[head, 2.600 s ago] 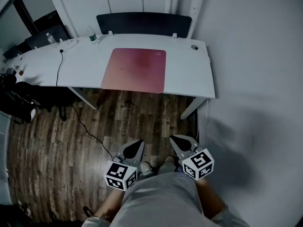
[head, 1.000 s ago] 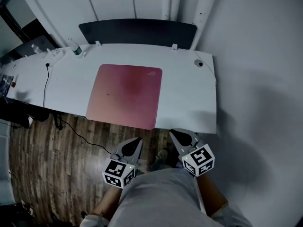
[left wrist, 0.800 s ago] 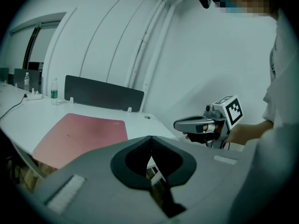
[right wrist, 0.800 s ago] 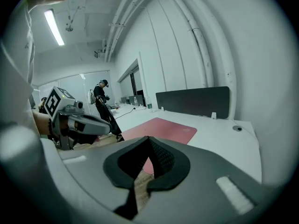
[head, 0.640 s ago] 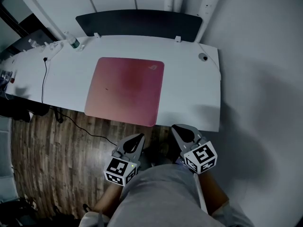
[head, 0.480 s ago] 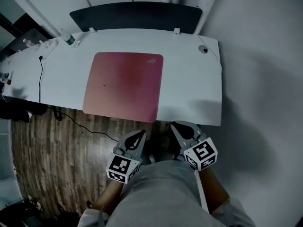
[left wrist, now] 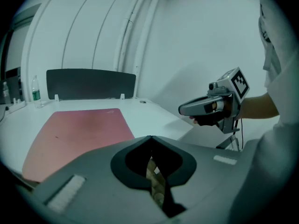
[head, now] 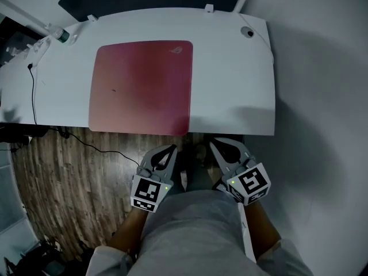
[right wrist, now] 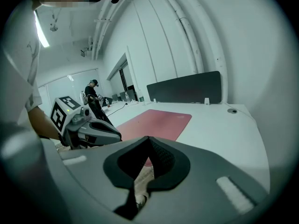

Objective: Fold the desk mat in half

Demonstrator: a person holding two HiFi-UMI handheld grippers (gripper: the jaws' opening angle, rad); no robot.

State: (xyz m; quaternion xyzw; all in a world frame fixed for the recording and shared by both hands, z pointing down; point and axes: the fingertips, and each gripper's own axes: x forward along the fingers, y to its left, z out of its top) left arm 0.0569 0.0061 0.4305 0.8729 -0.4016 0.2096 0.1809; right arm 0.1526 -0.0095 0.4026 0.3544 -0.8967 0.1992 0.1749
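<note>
Table [head: 230, 79] now nearer the closed, empty left tongs [head: 171, 149] and right tongs [head: 214, 144]; pink mat [head: 141, 88] flat, unfolded. Only the right gripper view shows a distant person [right wrist: 93, 94].

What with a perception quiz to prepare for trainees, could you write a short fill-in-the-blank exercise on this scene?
1. The desk mat lies ____ on the white desk, not yet folded.
2. The jaws of the left hand-held gripper and the right hand-held gripper are ____.
3. The bottle stands near the desk's far ____ corner.
Missing words: flat; shut; left.
</note>
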